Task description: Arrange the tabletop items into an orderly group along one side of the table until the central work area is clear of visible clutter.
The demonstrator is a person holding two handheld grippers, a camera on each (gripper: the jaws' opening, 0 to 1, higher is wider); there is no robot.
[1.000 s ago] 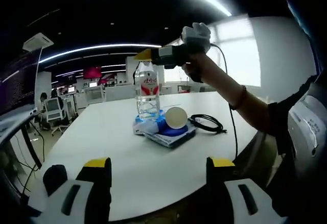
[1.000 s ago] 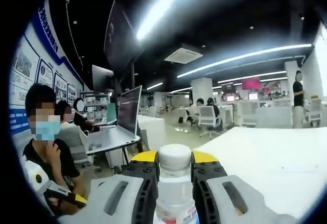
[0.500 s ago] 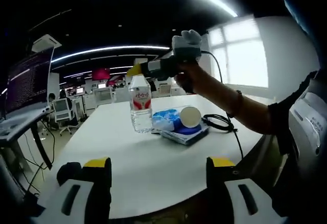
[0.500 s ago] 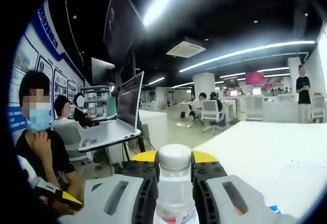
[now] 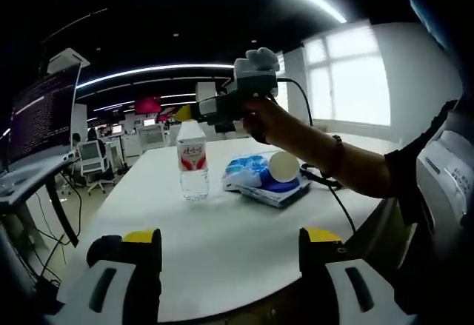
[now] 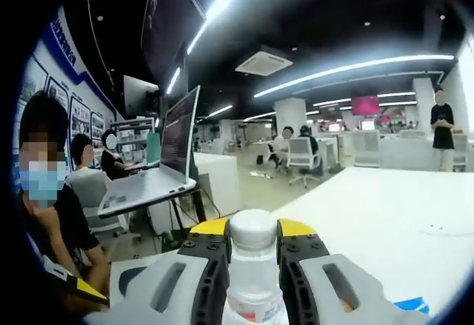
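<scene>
Right gripper [image 6: 252,247] is clamped on the neck of the clear plastic water bottle with a white cap and red label [image 5: 193,161], jaws pressed to either side just under the cap. In the left gripper view the bottle stands upright on the white round-edged table [image 5: 222,236], base looks to be touching or just off the surface — can't tell which. It sits beside the pile: blue-and-white crinkly packet [image 5: 248,171], cream-coloured ball [image 5: 284,166], flat blue-and-white book or box [image 5: 275,192] under them, black coiled cable [image 5: 324,179] behind. Left gripper [image 5: 231,240] hangs back over the near edge, jaws spread wide with nothing between them. My read: the step is placing the bottle next to the group. To do it well: keep the bottle vertical, confirm the base is flat on the table before letting go, then open the jaws fully and pull straight back or up so the pads don't drag the cap. A neck grip gives little control over the base, so any sideways tug risks a tip-over. Leave a small gap to the packet so it doesn't nudge the ball loose.
</scene>
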